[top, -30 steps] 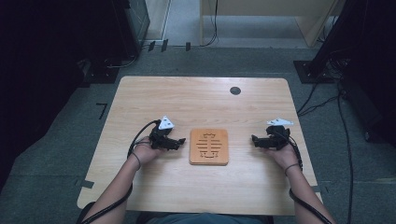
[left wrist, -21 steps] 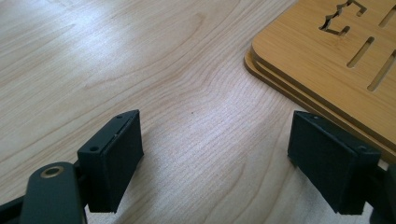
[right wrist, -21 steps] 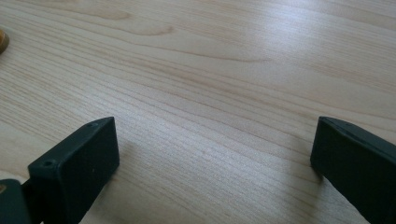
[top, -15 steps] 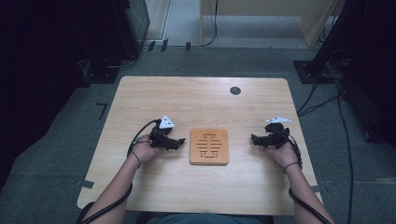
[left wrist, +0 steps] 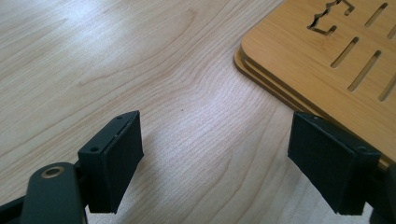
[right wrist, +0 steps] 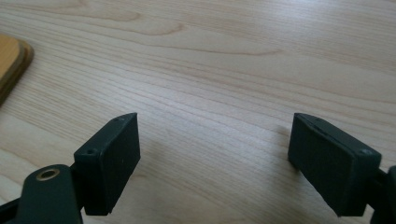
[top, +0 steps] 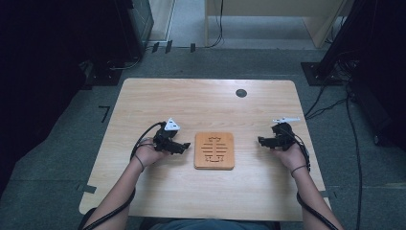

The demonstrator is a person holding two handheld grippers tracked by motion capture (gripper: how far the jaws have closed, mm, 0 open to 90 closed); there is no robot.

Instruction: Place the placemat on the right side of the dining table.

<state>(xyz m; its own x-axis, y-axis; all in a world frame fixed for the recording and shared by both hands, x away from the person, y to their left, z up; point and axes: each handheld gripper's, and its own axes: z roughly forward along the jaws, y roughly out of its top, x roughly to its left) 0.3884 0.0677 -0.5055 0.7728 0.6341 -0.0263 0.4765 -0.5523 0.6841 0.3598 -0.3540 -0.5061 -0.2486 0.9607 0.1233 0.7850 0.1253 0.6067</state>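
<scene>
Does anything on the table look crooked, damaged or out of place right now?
Nothing stands out. The wooden board lies flat and square to the table edge, its slots look intact, and both grippers, left and right, sit beside it, apart from it.

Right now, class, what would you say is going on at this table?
A person sits at a wooden table with a gripper in each hand. A slotted wooden board lies flat between them. The left gripper rests close beside the board's left edge, jaws open with nothing between them. The right gripper sits farther off on the other side; its jaws have just been closing slightly, with nothing between them. Neither touches the board.
</scene>
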